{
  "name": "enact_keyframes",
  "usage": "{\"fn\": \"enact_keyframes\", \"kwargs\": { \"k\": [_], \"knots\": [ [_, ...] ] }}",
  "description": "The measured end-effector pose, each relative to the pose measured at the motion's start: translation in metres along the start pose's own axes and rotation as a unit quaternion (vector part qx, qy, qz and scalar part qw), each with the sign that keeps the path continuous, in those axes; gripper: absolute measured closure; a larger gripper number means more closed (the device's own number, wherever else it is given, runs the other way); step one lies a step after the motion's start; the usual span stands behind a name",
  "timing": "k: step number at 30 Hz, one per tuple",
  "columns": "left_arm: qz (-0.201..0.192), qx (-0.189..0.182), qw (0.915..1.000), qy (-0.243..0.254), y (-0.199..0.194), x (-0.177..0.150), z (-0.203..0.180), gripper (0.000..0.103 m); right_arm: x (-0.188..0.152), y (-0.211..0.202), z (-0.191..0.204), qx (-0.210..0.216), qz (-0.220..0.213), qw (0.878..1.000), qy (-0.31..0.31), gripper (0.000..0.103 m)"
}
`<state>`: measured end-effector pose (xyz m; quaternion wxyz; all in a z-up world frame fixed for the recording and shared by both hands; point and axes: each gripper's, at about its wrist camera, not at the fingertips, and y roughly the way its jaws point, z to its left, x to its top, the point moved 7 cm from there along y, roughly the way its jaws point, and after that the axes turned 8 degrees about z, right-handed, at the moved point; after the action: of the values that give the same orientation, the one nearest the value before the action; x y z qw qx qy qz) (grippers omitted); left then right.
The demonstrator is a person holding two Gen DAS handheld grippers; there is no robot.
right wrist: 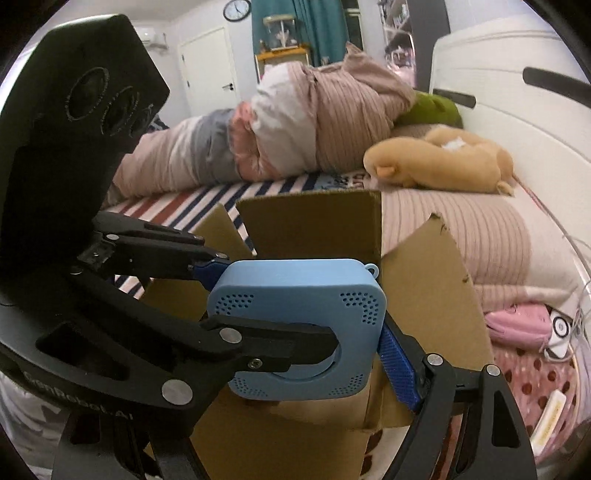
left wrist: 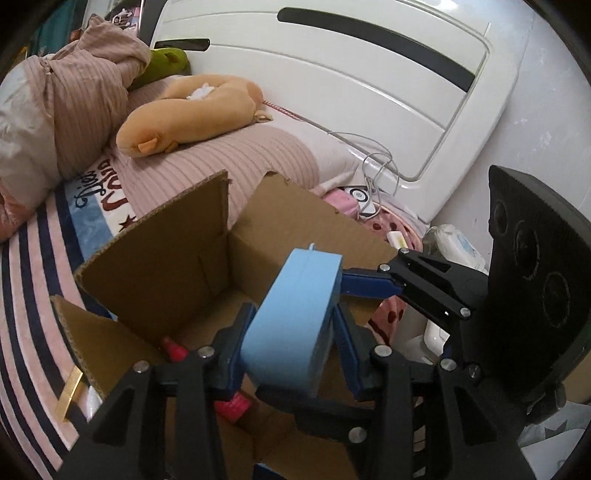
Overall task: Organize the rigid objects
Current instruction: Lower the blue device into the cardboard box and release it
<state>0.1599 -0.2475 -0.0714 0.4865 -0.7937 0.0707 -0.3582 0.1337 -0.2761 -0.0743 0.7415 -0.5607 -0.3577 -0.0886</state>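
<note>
Left wrist view: bed [left wrist: 33,266] with striped blanket, white headboard behind. My left tongs [left wrist: 291,328] clamped on blue speaker [left wrist: 295,317], held above open cardboard box [left wrist: 177,266]. Red item [left wrist: 173,347] on box floor. My right tongs [left wrist: 354,282] touch speaker's far edge.

Right wrist view: bedroom, wall clock [right wrist: 236,9], orange plush [right wrist: 443,162] on bed. Right tongs apart, one blue finger [right wrist: 397,363] against speaker; speaker over box.

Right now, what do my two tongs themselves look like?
Both match: the left tongs and right tongs have angular black arms joined by round silver bolts, tipped with blue ribbed pads. Each carries a black plate with three round lenses. The left body bears pale GenRobot.AI lettering. No cables or sleeves show.
</note>
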Motion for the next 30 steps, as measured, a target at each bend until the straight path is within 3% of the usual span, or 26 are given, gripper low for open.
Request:
{"fn": "enact_keyframes", "kwargs": {
  "k": [1,3,10,17,24,30],
  "knots": [
    [-0.001,0.008,1.0000,-0.002,-0.002,-0.001,0.002,0.060,-0.002,0.001,0.000,-0.007,0.006,1.000,0.000,0.024],
    [-0.007,0.021,0.9997,-0.009,-0.006,-0.002,0.008,0.045,-0.002,0.004,0.002,-0.026,0.011,1.000,-0.005,0.021],
    [-0.064,0.033,0.9967,-0.038,-0.057,-0.011,0.028,0.034,0.007,-0.004,0.008,-0.054,-0.007,0.998,-0.010,0.008],
    [-0.135,0.100,0.9822,-0.084,-0.129,-0.046,0.067,0.024,0.026,-0.030,0.046,-0.083,-0.064,0.993,-0.053,0.008],
    [-0.168,0.189,0.9571,-0.141,-0.181,-0.106,0.124,0.022,0.046,-0.042,0.115,-0.019,-0.090,0.993,-0.074,0.010],
    [-0.172,0.232,0.9372,-0.196,-0.191,-0.169,0.175,0.022,0.042,0.008,0.184,0.046,-0.030,0.994,-0.097,0.034]
  ]
}}
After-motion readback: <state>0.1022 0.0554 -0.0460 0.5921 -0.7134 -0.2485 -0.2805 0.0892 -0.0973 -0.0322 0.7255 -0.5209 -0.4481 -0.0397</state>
